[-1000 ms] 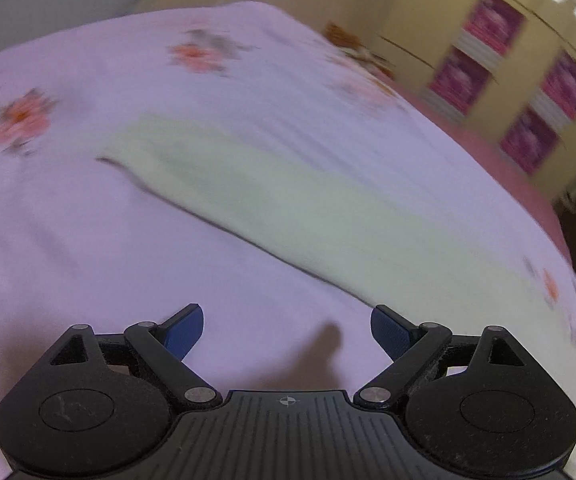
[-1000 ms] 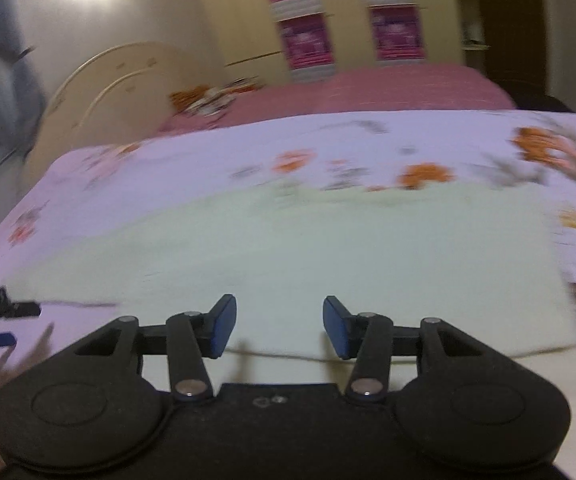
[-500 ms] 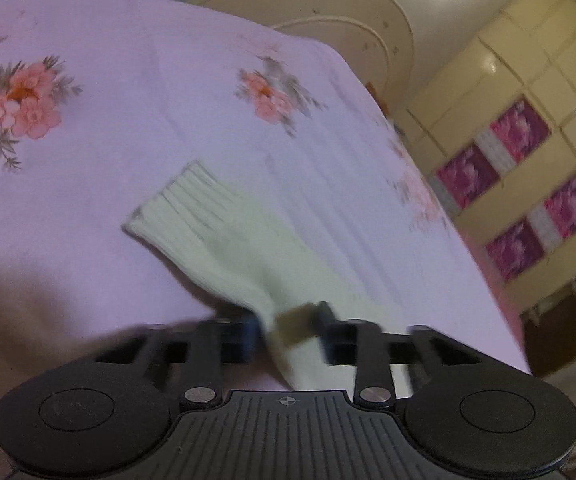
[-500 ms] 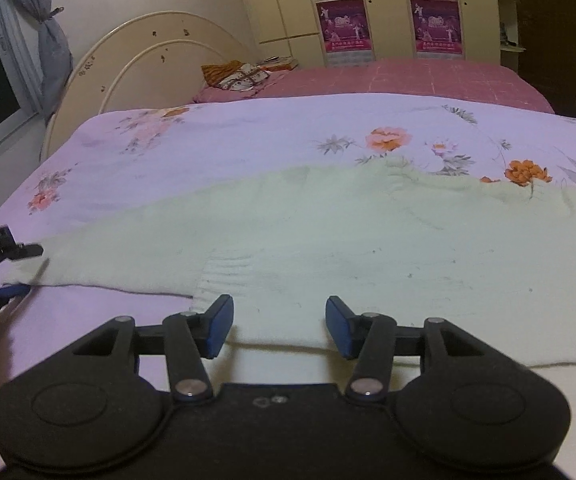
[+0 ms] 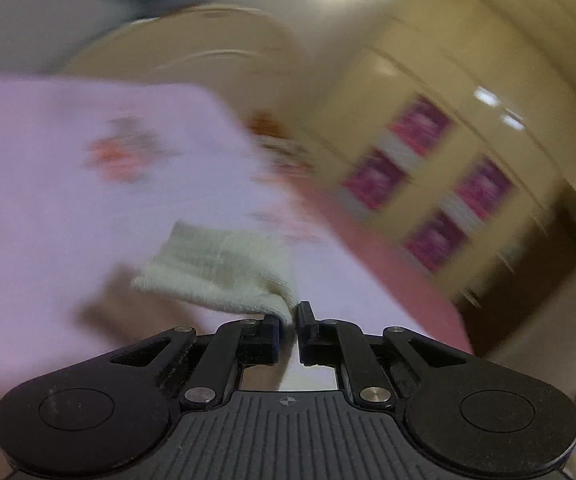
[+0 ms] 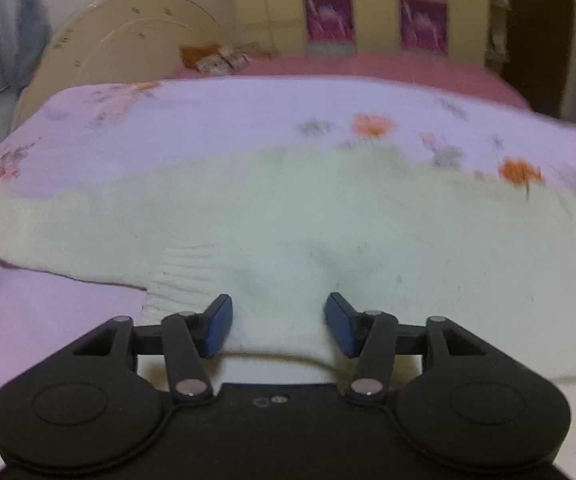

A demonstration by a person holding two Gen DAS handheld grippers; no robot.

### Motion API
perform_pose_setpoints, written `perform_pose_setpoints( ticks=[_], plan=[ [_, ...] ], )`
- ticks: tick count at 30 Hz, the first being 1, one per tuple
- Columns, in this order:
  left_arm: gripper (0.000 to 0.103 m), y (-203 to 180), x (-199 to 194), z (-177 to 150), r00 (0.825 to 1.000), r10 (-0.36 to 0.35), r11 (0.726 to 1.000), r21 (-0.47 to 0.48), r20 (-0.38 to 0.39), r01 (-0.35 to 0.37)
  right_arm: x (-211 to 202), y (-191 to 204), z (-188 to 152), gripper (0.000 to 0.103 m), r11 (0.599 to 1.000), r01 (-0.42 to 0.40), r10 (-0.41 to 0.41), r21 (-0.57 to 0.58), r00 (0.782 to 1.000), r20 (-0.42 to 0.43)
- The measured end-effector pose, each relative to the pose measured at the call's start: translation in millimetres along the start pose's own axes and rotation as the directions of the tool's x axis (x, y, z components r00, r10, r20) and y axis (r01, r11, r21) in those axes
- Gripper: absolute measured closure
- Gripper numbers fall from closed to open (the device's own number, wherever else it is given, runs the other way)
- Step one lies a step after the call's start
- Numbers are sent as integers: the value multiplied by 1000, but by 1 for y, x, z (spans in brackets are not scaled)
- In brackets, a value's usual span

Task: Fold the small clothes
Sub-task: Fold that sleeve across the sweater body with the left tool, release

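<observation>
A bed spread with a lilac floral sheet point(image 6: 216, 120) fills the room, its cream arched headboard point(image 6: 120, 36) against the far wall and a yellow wardrobe point(image 5: 439, 92) with magenta panels beyond. A pink bedcover point(image 6: 367, 66) shows past the sheet's far edge.

Laid flat across the sheet is a pale cream knitted sweater point(image 6: 327, 216), its body stretching wide, one sleeve running out to the left side of the right wrist view, ribbed hem towards the near edge.

The right gripper point(image 6: 279, 326) hangs over that hem with its jaws apart, having just been opening wider; the blue pads point(image 6: 218, 330) stand either side of a raised strip of the knit without pressing it.

The left gripper point(image 5: 289, 322) has just snapped nearly shut, and the edge of the sweater's ribbed sleeve cuff point(image 5: 216, 272) is pinched between its fingertips. The cuff hangs out ahead of the jaws, lifted off the sheet with its shadow below, in a heavily blurred left wrist view.
</observation>
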State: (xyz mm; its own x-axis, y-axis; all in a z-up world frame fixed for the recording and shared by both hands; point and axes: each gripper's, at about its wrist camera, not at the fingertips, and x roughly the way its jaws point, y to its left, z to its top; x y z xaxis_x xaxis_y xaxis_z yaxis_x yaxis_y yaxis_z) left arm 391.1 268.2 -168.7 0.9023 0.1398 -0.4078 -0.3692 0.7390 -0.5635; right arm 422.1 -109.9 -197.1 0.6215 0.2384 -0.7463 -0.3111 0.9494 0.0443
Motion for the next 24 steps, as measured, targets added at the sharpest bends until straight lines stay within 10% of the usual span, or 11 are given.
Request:
perform_pose_setpoints(
  ticks=[4, 8, 15, 17, 19, 24],
  plan=[
    [94, -83, 7, -31, 981, -167, 971, 157, -97, 181, -15, -16, 4, 50, 992, -58, 55, 115, 998, 36],
    [94, -158, 26, -92, 923, -261, 904, 263, -283, 336, -42, -51, 3, 51, 978, -50, 33, 203, 996, 86],
    [94, -241, 38, -195, 836, -174, 770, 458, -520, 445, -86, -133, -24, 48, 928, -17, -18, 373, 996, 91],
    [79, -253, 32, -203, 830, -143, 761, 476, -540, 441, -89, -145, -31, 44, 906, -36, 1, 422, 996, 84],
    [28, -254, 23, -200, 836, -158, 763, 473, -525, 440, -93, -156, -37, 43, 878, -79, 38, 472, 995, 96],
    [21, -228, -1, -163, 894, -148, 803, 476, -424, 359, -95, -159, -38, 42, 883, -81, 34, 461, 993, 111]
  ],
)
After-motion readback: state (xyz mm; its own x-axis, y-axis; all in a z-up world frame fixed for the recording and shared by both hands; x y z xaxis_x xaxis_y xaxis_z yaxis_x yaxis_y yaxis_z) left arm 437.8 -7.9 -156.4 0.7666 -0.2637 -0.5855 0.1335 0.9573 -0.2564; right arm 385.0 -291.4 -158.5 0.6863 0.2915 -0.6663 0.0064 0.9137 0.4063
